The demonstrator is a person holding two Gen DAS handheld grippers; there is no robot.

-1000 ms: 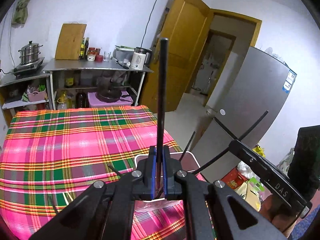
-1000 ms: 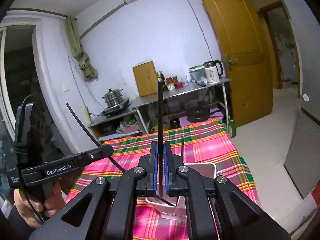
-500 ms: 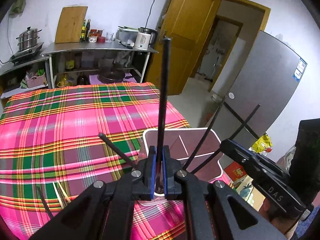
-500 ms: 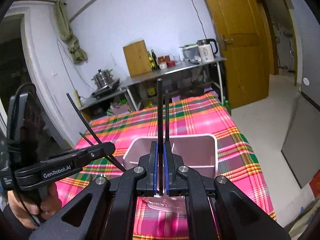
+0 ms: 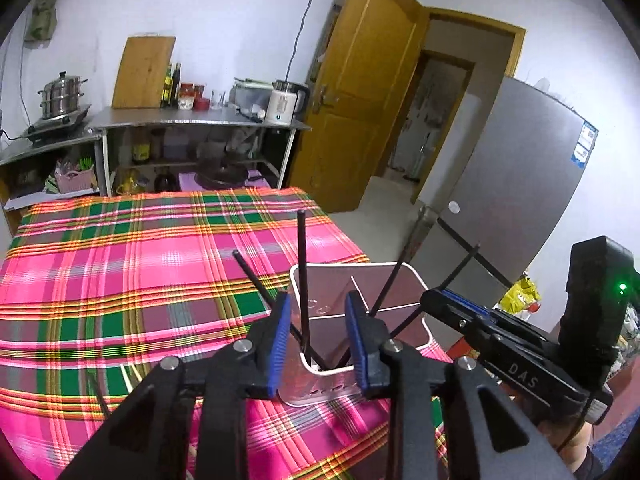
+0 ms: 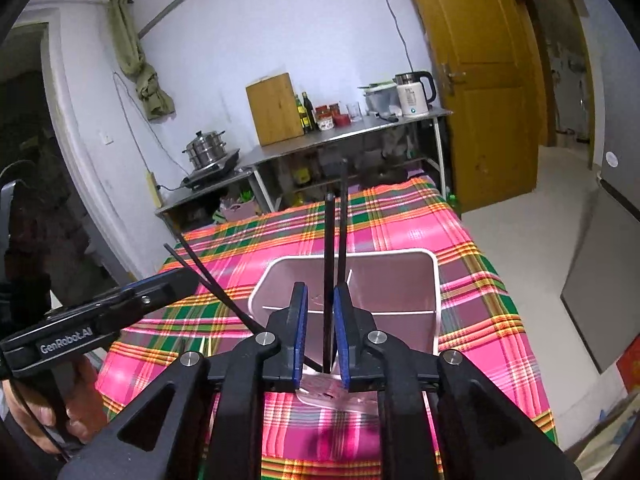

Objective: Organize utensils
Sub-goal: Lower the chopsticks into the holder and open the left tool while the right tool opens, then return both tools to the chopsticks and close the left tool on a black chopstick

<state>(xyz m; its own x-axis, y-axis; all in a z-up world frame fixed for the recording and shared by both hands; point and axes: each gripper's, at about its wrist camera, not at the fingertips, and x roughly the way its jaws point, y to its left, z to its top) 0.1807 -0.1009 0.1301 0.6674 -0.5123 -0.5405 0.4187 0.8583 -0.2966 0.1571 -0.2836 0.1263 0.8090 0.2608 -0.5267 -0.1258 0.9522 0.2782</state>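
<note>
A white divided utensil holder (image 5: pixel 416 280) (image 6: pixel 434 276) stands on the plaid tablecloth near the table's front edge. Several black chopsticks lean in its near compartment. My left gripper (image 5: pixel 316 340) is open just above the holder's near rim, and a black chopstick (image 5: pixel 303 280) stands free between its blue pads. My right gripper (image 6: pixel 321 330) is open over the same rim, with another black chopstick (image 6: pixel 329 276) upright between its pads, touching neither. The right gripper also shows in the left wrist view (image 5: pixel 448 304). The left gripper also shows in the right wrist view (image 6: pixel 176 280).
The pink and green plaid table (image 5: pixel 120 272) stretches away from the holder. Loose pale chopsticks (image 5: pixel 130 378) lie on the cloth at its left. A steel counter (image 5: pixel 192 120) with kettle and pots stands behind. A grey fridge (image 5: pixel 520 200) is at the right.
Both grippers have lowered to the holder and opened. The two black chopsticks they held now stand loose in the holder's near compartment.
</note>
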